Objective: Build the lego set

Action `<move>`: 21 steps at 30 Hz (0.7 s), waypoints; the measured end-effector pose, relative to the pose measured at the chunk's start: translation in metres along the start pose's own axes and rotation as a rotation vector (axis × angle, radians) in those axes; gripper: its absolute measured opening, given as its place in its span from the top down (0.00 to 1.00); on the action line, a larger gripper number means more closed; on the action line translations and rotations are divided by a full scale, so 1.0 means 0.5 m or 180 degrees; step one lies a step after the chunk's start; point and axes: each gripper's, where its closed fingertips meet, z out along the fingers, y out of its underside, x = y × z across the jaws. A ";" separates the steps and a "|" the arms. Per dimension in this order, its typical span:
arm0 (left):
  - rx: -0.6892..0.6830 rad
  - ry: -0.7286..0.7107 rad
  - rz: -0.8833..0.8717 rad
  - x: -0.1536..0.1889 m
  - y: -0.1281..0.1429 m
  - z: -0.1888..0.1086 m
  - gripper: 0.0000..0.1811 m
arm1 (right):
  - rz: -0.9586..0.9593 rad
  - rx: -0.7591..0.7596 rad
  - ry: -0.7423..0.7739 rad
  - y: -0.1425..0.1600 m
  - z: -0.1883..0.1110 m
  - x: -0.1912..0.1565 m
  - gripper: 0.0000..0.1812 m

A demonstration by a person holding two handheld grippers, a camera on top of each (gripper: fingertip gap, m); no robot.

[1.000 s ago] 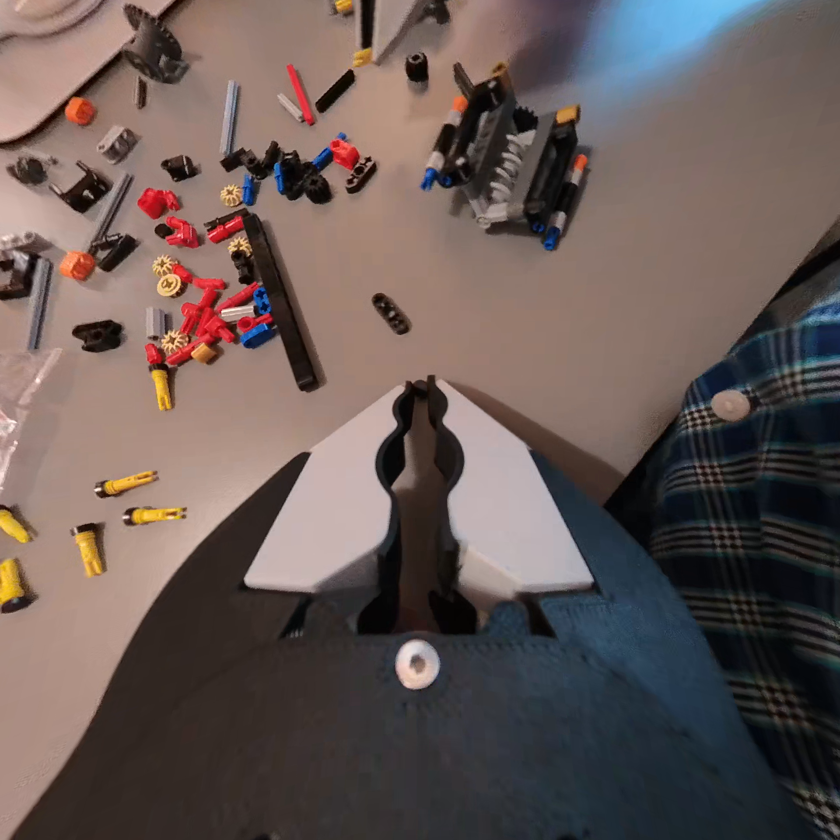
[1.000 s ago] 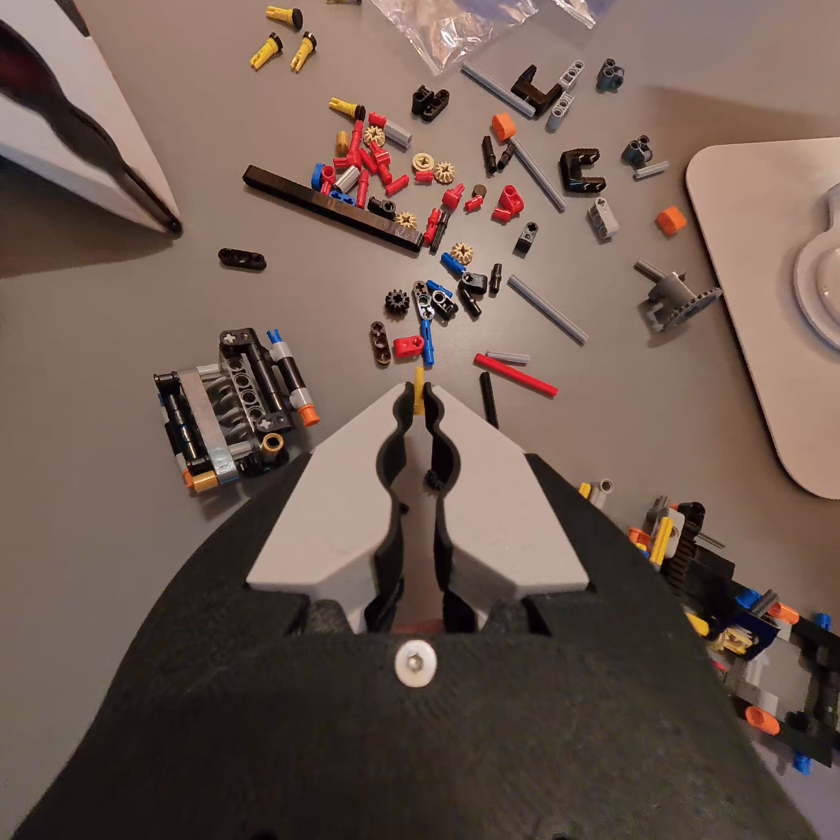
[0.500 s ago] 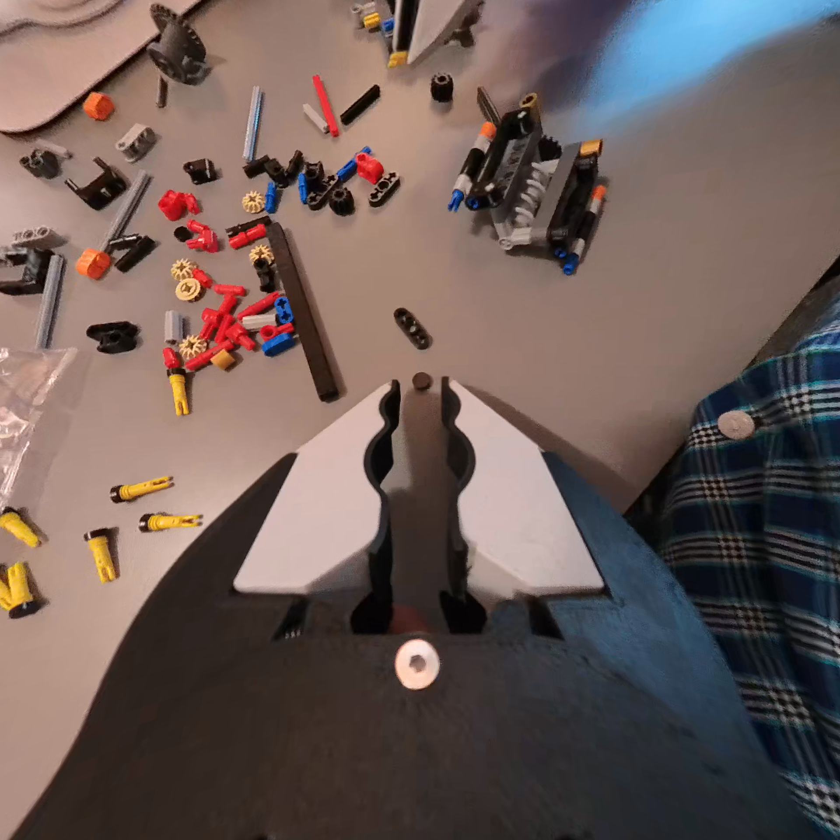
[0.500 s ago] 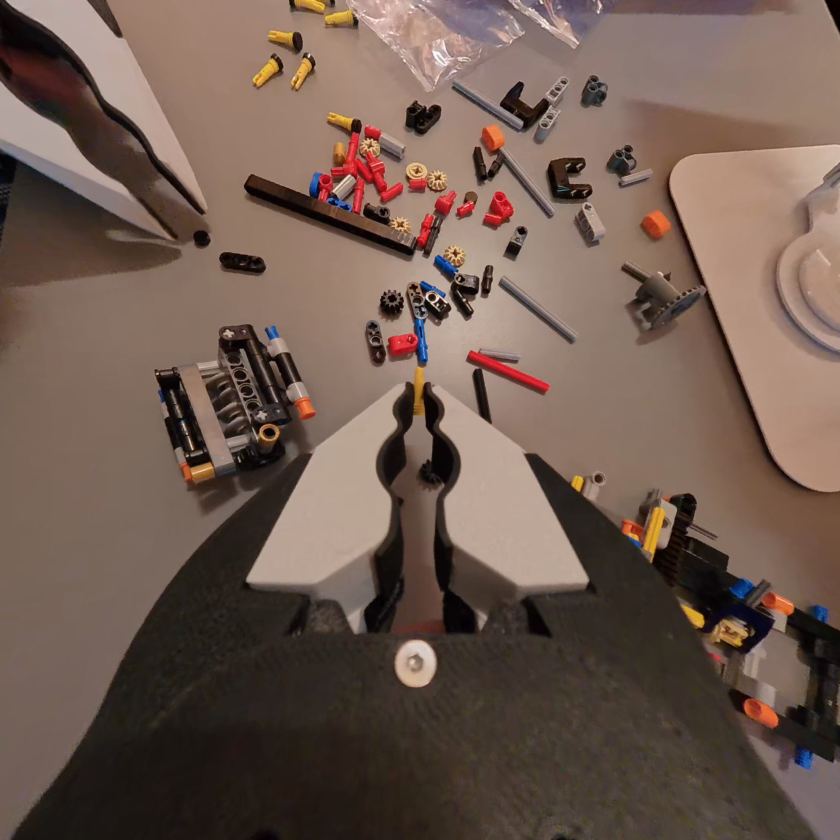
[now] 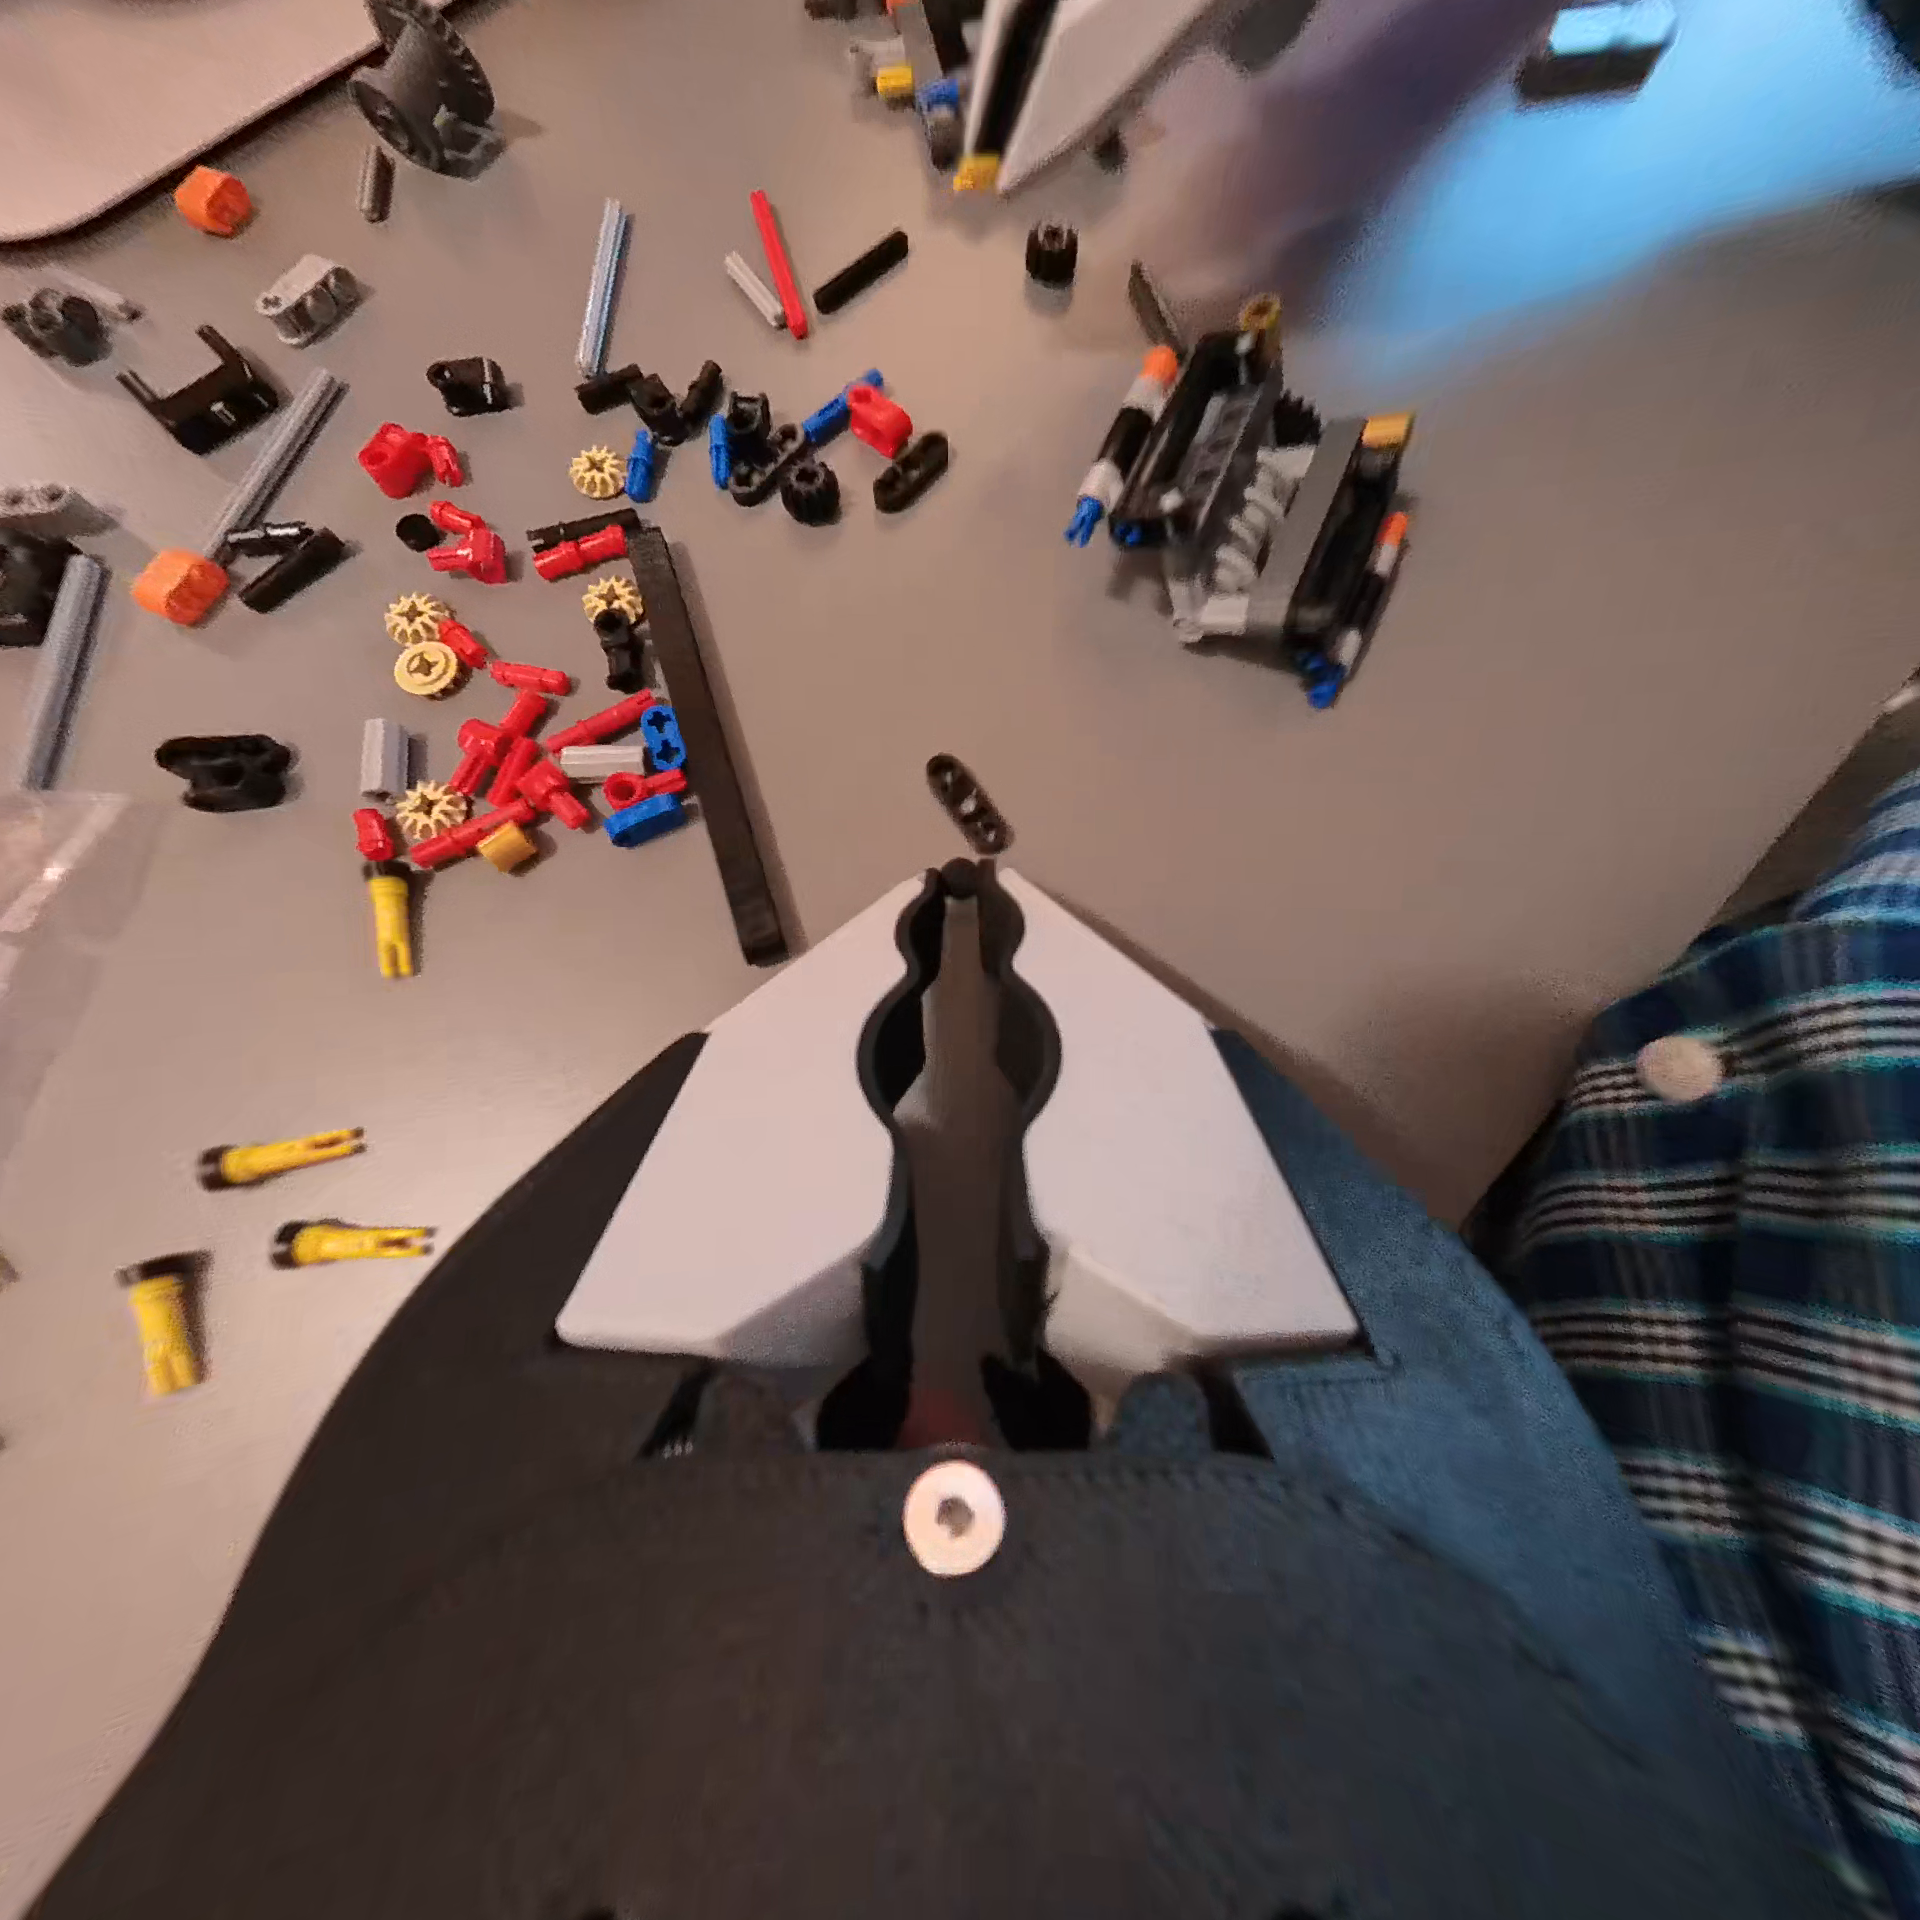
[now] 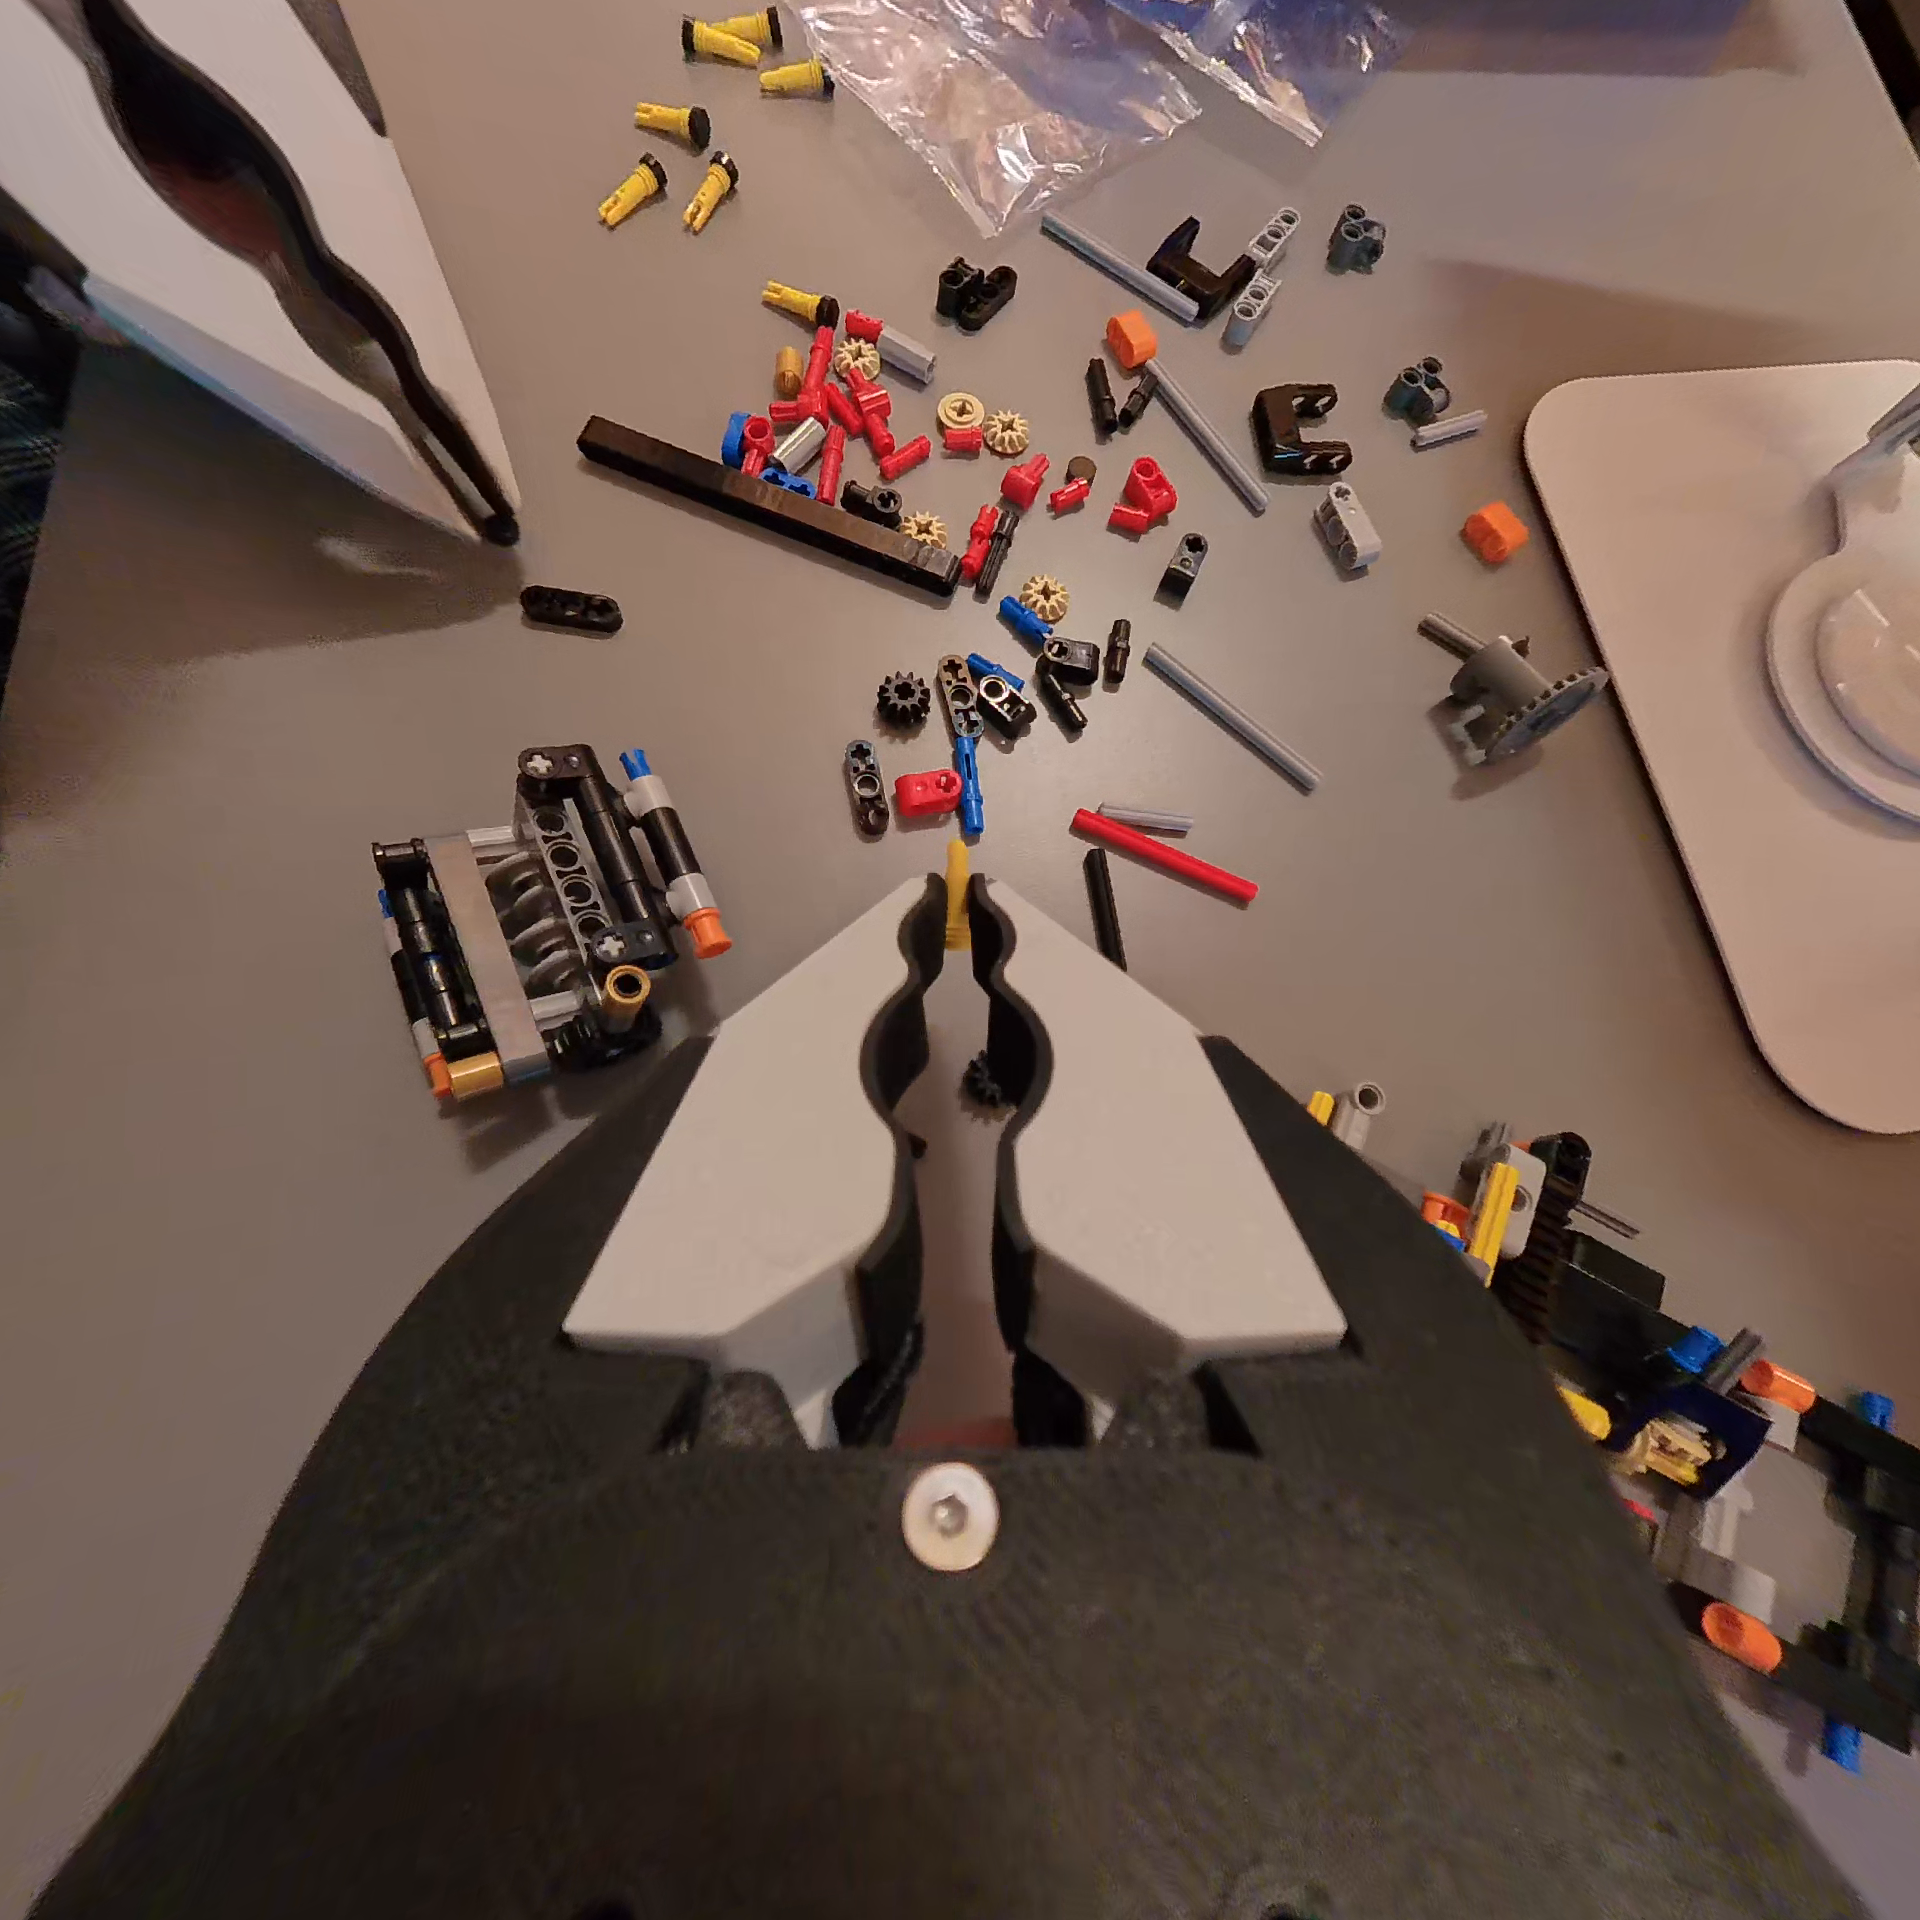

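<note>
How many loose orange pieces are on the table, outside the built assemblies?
2. One orange piece sits at the end of a grey axle; the other lies near the white board's edge. More could hide under the hand-held gripper.

**Two wrist cameras, one shared tabletop**

My left wrist view looks steeply down along its fingers from the near table edge; my right one faces it from across. Both sit close above the grey table [image 5: 1195, 831] and share the small engine assembly [image 5: 1247, 509] [image 6: 540, 914] and long black beam [image 5: 707, 748] [image 6: 769, 509].

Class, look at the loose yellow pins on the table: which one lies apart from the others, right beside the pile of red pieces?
The yellow pin at the red pile's far end; the others cluster by the plastic bag.
</note>
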 end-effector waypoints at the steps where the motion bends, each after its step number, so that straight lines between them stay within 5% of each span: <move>1: 0.0079 0.0080 -0.0158 0.000 -0.007 -0.003 0.98 | -0.0001 0.0008 0.0000 -0.001 0.000 0.000 0.99; 8: 0.0163 0.0711 -0.1174 0.003 -0.014 -0.017 0.98 | -0.0016 0.0023 -0.0022 -0.003 -0.002 -0.004 0.99; 21: 0.0195 0.0487 -0.1981 -0.067 0.016 -0.024 0.98 | -0.0017 0.0013 -0.0048 0.006 -0.005 -0.005 0.99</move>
